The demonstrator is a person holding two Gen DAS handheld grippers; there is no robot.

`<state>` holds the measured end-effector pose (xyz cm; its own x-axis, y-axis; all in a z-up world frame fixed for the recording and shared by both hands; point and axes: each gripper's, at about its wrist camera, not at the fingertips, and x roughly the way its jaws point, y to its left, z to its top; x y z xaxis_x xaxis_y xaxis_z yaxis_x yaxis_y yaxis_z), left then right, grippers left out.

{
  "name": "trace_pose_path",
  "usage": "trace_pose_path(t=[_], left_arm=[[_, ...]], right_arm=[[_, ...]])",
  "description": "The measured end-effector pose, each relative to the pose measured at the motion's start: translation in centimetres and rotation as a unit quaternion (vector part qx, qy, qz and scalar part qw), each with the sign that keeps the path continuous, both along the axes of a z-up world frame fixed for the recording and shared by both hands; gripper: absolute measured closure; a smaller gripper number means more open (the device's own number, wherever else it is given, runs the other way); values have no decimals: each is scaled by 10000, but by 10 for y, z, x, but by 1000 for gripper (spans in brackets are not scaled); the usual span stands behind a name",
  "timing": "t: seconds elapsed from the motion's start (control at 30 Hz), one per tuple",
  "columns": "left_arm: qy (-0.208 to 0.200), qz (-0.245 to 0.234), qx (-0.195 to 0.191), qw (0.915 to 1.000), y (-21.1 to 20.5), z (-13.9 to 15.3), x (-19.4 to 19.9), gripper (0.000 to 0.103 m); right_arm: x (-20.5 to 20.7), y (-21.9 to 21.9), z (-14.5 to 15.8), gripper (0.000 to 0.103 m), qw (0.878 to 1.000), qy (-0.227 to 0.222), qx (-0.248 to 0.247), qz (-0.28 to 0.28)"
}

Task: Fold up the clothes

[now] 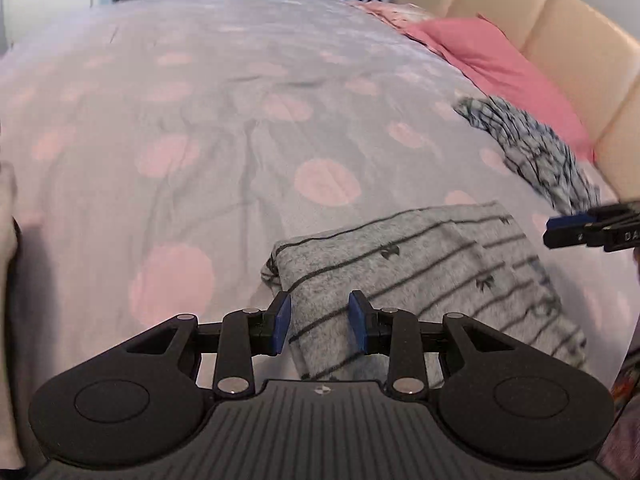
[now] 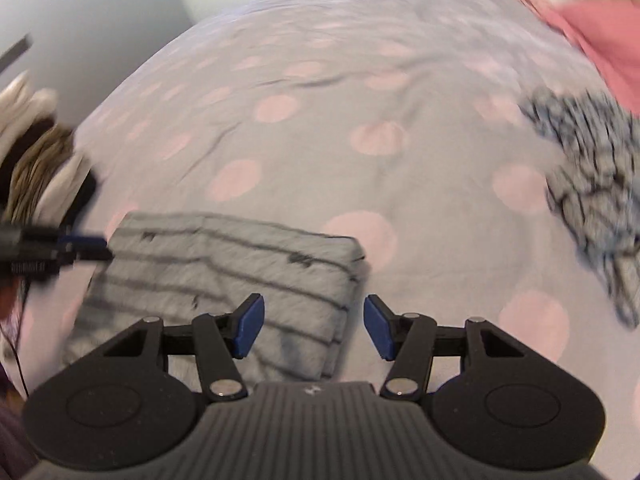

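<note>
With grey striped top (image 1: 420, 272) lying folded on bed (image 1: 240, 120), fold judged finished. Left tongs (image 1: 320, 322) and right tongs (image 2: 314, 326) spread, pinching nothing. Next: probably reach for patterned garment (image 2: 592, 184), pinch an edge.

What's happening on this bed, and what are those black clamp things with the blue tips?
A person is folding laundry with a hand-held gripper in each hand. A grey striped garment lies folded on the spotted duvet. The left gripper and right gripper both hover over it with jaws open, holding nothing. A crumpled black-and-white patterned garment waits unfolded near the pink pillow, probably next. More clothes sit stacked at the bed's edge.
</note>
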<state>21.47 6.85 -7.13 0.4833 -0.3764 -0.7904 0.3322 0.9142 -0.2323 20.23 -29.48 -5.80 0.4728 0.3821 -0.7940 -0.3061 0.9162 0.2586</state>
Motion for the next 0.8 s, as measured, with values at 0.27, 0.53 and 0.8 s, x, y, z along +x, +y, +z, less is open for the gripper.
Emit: trace_pose_path(t=[0.27, 0.53, 0.8], left_arm=[[74, 48, -320, 9994, -2, -12, 23, 89], [63, 425, -576, 9974, 7, -19, 48, 94], [-17, 415, -325, 9986, 1, -23, 38, 87]], right_arm=[[28, 3, -25, 66, 9974, 557, 447, -96], [37, 3, -22, 94, 9988, 45, 355, -331], [33, 4, -26, 88, 9996, 211, 122, -132]])
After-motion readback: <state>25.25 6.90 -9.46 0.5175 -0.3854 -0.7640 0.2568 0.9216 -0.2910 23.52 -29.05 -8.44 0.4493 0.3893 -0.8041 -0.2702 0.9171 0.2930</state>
